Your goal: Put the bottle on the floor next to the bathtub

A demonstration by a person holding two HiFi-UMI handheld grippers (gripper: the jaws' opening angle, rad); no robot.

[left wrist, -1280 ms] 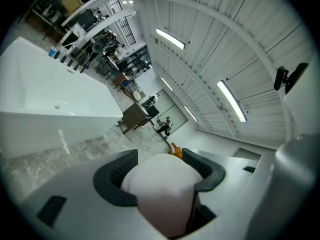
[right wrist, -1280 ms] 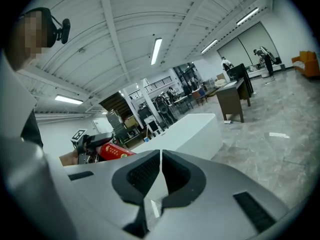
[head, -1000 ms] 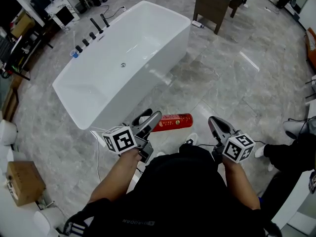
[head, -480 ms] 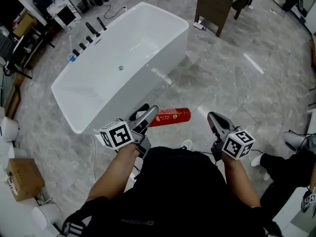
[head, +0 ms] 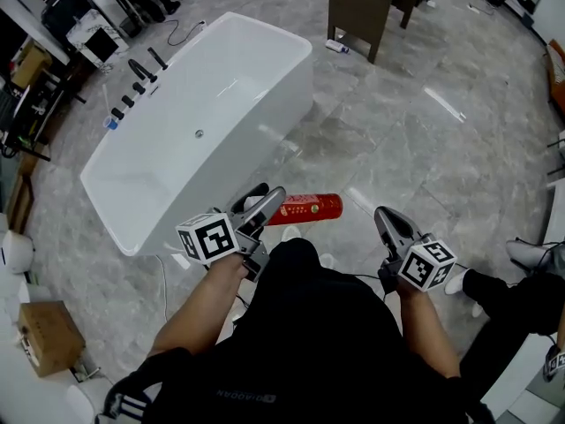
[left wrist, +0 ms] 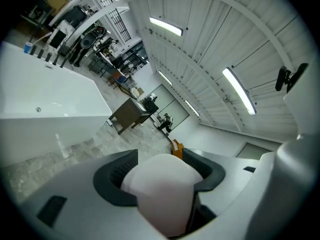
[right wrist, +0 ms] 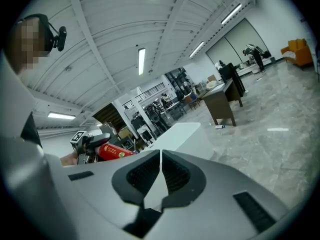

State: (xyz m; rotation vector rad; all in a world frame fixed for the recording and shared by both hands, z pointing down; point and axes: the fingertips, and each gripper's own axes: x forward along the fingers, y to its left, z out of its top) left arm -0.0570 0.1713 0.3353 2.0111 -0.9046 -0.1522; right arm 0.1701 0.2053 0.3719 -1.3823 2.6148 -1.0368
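The left tongs (head: 267, 205) were clamped on the white end of the red bottle (head: 305, 208). In the left gripper view that rounded end filled the gap between both jaws. The bottle was held roughly level, its length pointing right, above the grey marbled floor (head: 397, 140) and just to the near right of the white bathtub (head: 269, 126). The right tongs (head: 386, 222) were pressed together with nothing between them, held to the right of the bottle and apart from it.
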